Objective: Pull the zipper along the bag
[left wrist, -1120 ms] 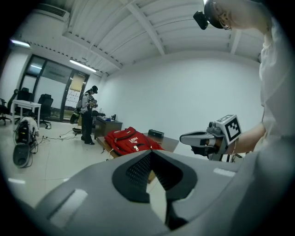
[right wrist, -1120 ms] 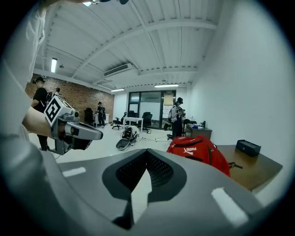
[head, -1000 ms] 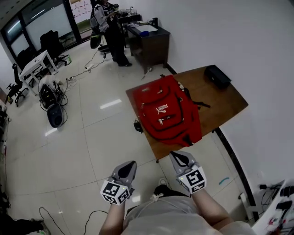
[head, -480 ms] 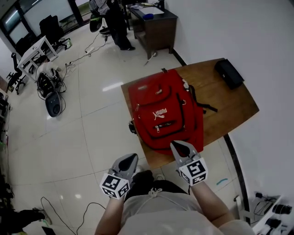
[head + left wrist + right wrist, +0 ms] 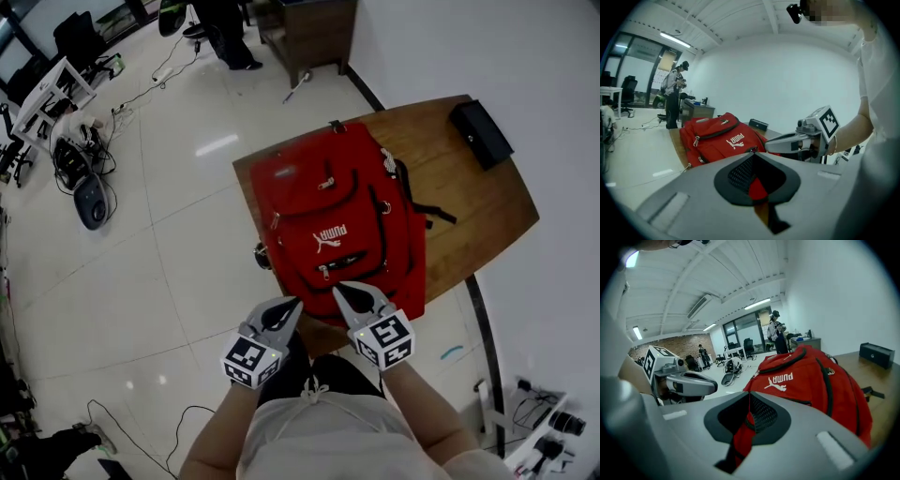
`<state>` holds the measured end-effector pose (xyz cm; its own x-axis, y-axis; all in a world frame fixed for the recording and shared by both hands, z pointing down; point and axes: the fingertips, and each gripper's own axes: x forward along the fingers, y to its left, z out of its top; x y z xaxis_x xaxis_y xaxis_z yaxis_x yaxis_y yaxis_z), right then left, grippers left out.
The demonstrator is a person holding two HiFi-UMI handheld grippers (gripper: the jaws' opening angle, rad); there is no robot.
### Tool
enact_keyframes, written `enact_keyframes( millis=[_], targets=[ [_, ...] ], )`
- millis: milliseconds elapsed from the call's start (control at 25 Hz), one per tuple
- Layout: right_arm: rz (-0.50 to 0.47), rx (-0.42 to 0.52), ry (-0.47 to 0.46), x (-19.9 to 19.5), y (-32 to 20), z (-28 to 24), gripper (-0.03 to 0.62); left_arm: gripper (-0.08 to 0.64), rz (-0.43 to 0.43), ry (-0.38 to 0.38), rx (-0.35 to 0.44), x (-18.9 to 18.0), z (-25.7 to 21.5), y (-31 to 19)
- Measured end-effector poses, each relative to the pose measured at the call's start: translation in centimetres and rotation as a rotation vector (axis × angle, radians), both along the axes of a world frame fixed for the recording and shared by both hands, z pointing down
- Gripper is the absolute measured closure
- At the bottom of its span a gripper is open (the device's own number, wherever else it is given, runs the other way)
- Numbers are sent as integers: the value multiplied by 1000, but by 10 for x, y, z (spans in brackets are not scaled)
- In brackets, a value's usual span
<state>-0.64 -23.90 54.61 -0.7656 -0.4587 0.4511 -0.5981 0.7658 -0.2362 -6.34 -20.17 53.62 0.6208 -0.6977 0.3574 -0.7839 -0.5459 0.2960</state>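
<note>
A red backpack (image 5: pixel 337 216) lies flat on a brown wooden table (image 5: pixel 473 211), front side up, with a white logo and several zippers. One metal zipper pull (image 5: pixel 325 273) sits on the front pocket, just beyond my grippers. At the bag's near edge, my left gripper (image 5: pixel 292 302) is shut and holds nothing. My right gripper (image 5: pixel 339 289) is close beside it, also shut and empty, with its tip over the bag's near end. The left gripper view shows the backpack (image 5: pixel 717 136) ahead and the right gripper (image 5: pixel 787 142) alongside. From the right gripper view I see the backpack (image 5: pixel 806 380) and the left gripper (image 5: pixel 693 384).
A black box (image 5: pixel 481 133) sits on the table's far right corner. A black strap (image 5: pixel 427 211) trails off the bag's right side. A person (image 5: pixel 674 96) stands by a dark desk (image 5: pixel 309 33) at the back. Chairs and cables (image 5: pixel 80 178) lie on the tiled floor at left.
I have stepped closer to the table. Both grippers have moved forward and closer together, from over the floor to the bag's near edge.
</note>
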Motion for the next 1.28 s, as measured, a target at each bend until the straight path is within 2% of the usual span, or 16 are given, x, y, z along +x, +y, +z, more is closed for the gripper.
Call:
enact_keyframes(
  millis=[120, 200, 360, 600, 720, 960, 1120, 1280],
  targets=[
    [13, -69, 41, -9, -10, 23, 552, 554, 74, -21, -6, 4, 12, -22],
    [37, -98, 74, -11, -16, 35, 547, 554, 93, -34, -10, 5, 17, -36],
    [93, -150, 134, -14, -22, 57, 497, 554, 130, -56, -10, 7, 27, -58],
    [137, -133, 207, -19, -29, 72, 486, 554, 194, -101, -36, 13, 51, -70],
    [147, -80, 259, -17, -34, 72, 547, 554, 198, -92, -60, 15, 57, -72],
    [73, -33, 351, -18, -32, 73, 581, 554, 234, -115, -84, 30, 67, -70],
    [46, -47, 333, -18, -28, 69, 583, 554, 228, -169, -93, 32, 75, -70],
    [17, -70, 313, -15, -28, 68, 583, 554, 177, -214, -124, 33, 79, -71]
  ],
)
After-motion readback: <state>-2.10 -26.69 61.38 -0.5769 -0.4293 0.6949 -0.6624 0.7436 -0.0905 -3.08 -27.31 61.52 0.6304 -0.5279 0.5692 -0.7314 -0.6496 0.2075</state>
